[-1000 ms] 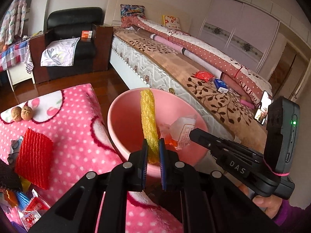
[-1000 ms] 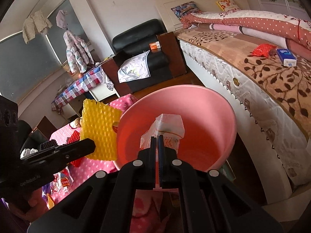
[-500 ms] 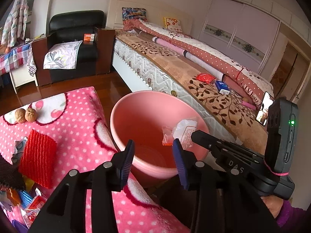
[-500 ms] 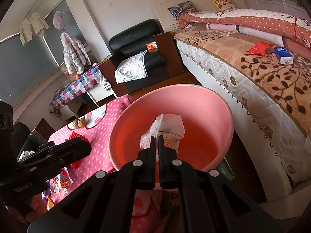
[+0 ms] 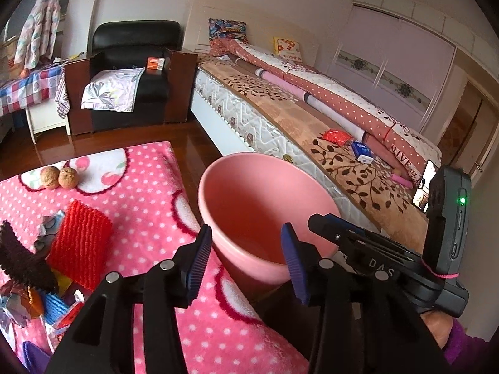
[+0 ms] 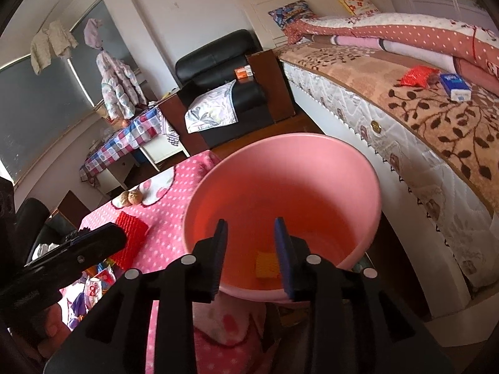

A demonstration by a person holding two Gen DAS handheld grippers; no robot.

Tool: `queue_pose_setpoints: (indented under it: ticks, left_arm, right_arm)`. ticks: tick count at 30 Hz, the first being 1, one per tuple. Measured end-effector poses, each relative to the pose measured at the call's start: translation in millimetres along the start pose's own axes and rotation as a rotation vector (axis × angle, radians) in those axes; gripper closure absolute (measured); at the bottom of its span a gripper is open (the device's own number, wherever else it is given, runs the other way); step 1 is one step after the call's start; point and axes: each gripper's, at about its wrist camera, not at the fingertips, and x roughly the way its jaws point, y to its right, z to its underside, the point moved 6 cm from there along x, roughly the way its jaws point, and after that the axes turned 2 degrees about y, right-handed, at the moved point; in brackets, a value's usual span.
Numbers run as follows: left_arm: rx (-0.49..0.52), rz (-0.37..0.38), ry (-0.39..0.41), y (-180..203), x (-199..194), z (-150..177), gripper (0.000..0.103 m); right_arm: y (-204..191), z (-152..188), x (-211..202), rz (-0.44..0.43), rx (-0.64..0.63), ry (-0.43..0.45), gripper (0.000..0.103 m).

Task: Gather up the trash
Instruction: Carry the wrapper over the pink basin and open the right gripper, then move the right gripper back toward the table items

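Note:
A pink plastic basin [image 5: 249,184] [image 6: 358,168] stands beside the pink polka-dot blanket [image 5: 146,193] [image 6: 168,199]. A yellow foam net [image 6: 266,263] lies on the basin's bottom. My left gripper [image 5: 246,255] hovers at the basin's near rim, jaws opening, nothing between them. My right gripper [image 6: 249,249] hangs over the basin, jaws opening and empty; it also shows in the left wrist view, right gripper [image 5: 324,221]. On the blanket lie a red foam net [image 5: 79,246] [image 6: 131,233], a dark brown net [image 5: 18,258] and several crumpled wrappers [image 5: 40,305].
Two walnuts [image 5: 59,177] [image 6: 131,198] sit at the blanket's far edge. A bed [image 5: 312,124] [image 6: 421,118] runs along the right, with a red packet [image 5: 338,137] and a blue box [image 5: 361,152] on it. A black armchair [image 5: 131,71] stands behind.
Both grippers opened. The yellow foam net left my left gripper and the clear wrapper left my right gripper; the yellow net now lies in the basin. My left gripper drew back slightly.

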Motion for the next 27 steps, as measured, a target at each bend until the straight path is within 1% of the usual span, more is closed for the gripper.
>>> queue_pose_setpoints:
  ticks: [4,12,16,18,22,27]
  left_arm:
    - [-0.012,-0.028,0.019,-7,-10,3,0.054]
    - [-0.01,-0.111,0.054,-25,-37,11,0.054]
    - [-0.028,-0.165,0.072,-42,-53,17,0.052]
    - [-0.042,-0.19,0.081,-50,-61,20,0.046]
    - [-0.054,-0.251,0.106,-69,-81,30,0.045]
    - [-0.05,-0.326,0.146,-83,-106,38,0.045]
  right_arm:
    - [-14,1,-2,-0.01,-0.034,0.007,0.071]
    - [-50,12,-5,-0.058,-0.08,0.014,0.071]
    - [-71,20,-9,-0.092,-0.104,0.018,0.071]
    - [-79,23,-12,-0.115,-0.108,0.025,0.071]
    - [-94,28,-17,-0.139,-0.133,0.03,0.071]
    - [-113,39,-21,-0.175,-0.178,0.013,0.071]
